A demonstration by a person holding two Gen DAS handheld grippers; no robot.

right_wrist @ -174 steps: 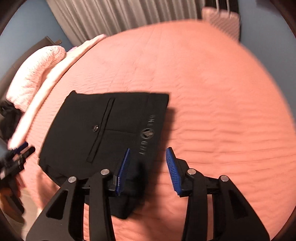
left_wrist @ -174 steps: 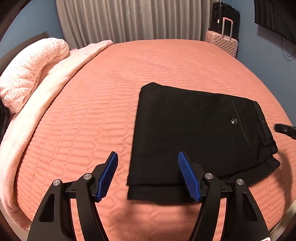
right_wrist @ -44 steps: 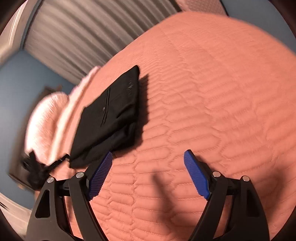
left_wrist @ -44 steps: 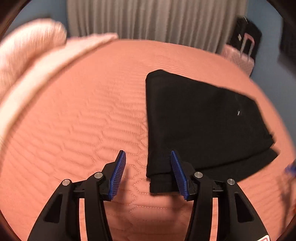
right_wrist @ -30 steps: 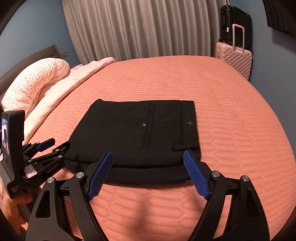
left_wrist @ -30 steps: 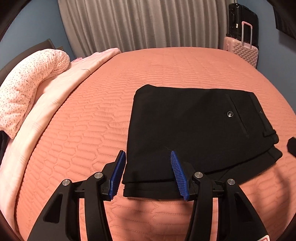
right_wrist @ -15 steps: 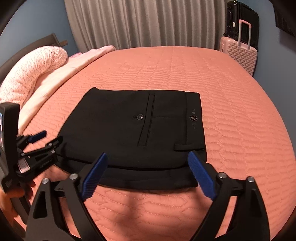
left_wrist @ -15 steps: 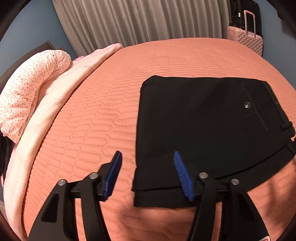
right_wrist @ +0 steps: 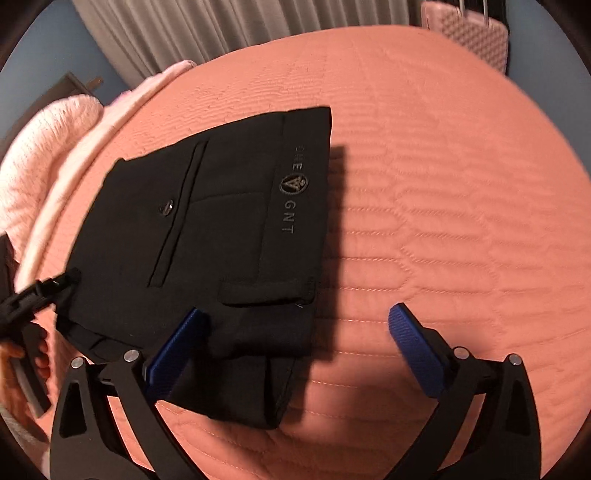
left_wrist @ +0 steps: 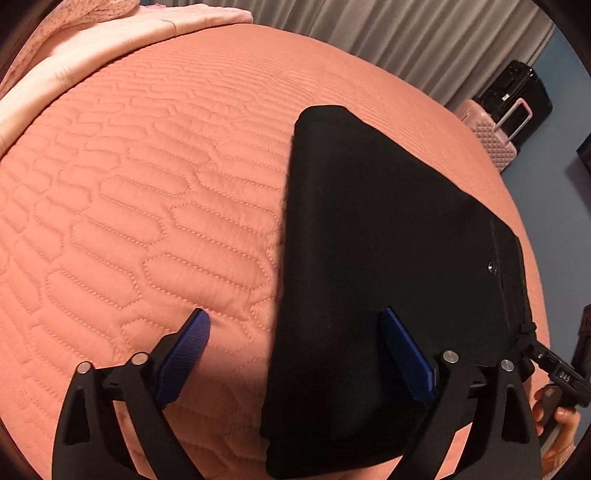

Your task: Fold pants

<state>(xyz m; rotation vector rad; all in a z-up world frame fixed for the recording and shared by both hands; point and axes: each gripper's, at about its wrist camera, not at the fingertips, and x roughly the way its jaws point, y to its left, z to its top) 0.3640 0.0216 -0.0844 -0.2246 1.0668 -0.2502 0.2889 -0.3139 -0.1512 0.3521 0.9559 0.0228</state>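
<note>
Black pants [left_wrist: 388, 240] lie folded into a flat rectangle on the salmon quilted bed [left_wrist: 147, 221]. In the right wrist view the pants [right_wrist: 221, 240] show a back pocket with a button and a waistband logo. My left gripper [left_wrist: 295, 354] is open and empty, low over the folded left edge near the front corner. My right gripper [right_wrist: 295, 350] is open and empty, low over the waistband corner at the front right. Neither holds any cloth.
A pale pink blanket [left_wrist: 92, 44] and a speckled pillow [right_wrist: 40, 147] lie along the bed's left side. Grey curtains [left_wrist: 406, 33] hang behind. A pink suitcase [left_wrist: 495, 140] and a black one [left_wrist: 513, 92] stand at the back right.
Both grippers have dropped lower and closer to the pants' front corners. The left one has opened wider. The pants lie as before.
</note>
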